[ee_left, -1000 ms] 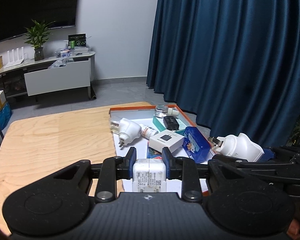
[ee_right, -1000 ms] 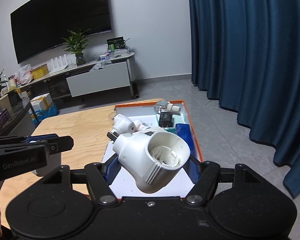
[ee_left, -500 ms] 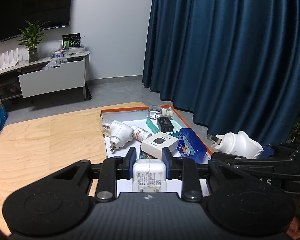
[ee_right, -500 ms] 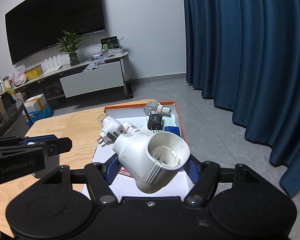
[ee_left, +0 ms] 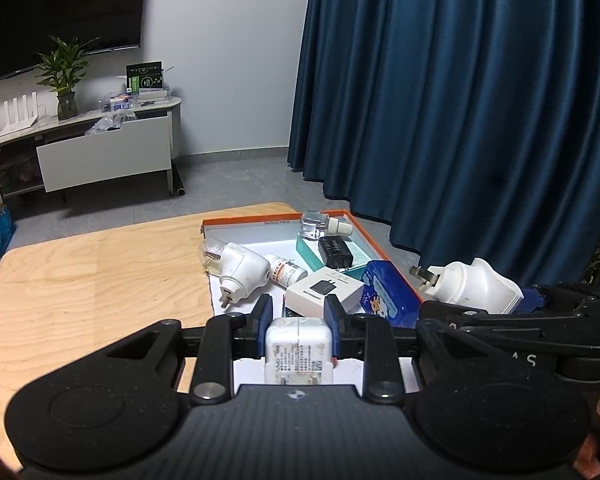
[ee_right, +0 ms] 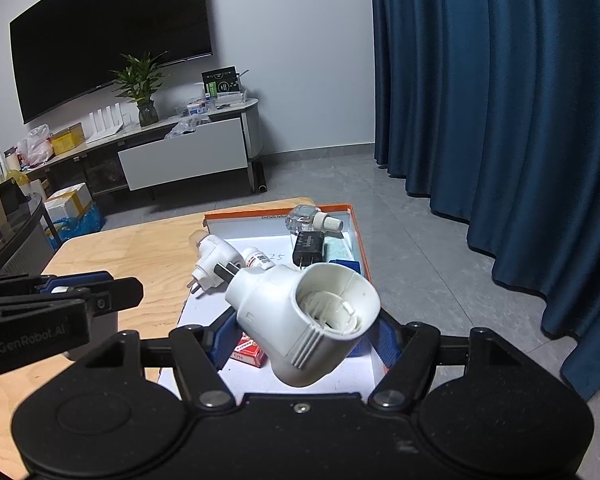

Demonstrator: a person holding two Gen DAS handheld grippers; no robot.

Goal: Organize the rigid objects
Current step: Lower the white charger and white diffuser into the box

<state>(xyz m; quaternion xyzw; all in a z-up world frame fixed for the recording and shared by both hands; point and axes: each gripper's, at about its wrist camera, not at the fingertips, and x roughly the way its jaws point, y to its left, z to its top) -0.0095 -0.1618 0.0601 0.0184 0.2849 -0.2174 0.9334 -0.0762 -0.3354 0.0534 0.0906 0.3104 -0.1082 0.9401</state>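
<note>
My left gripper (ee_left: 299,312) is shut on a white charger cube (ee_left: 299,342), held above the near end of an orange-rimmed white tray (ee_left: 260,222). My right gripper (ee_right: 302,326) is shut on a white plug-in holder (ee_right: 304,320) with an open round socket, also above the tray's near end; it shows at the right in the left wrist view (ee_left: 470,286). In the tray lie another white plug-in unit (ee_left: 240,270), a small red-labelled bottle (ee_left: 286,274), a white box (ee_left: 324,290), a black charger (ee_left: 336,252), a blue tin (ee_left: 388,296) and a clear bottle (ee_left: 314,226).
The tray sits at the right end of a light wooden table (ee_left: 80,280). A red box (ee_right: 248,350) lies in the tray under the right gripper. Dark blue curtains (ee_left: 460,100) hang close on the right. A TV bench (ee_left: 100,152) stands by the far wall.
Both grippers have drawn back slightly and lifted, each still holding its object; the tray looks a little farther away.
</note>
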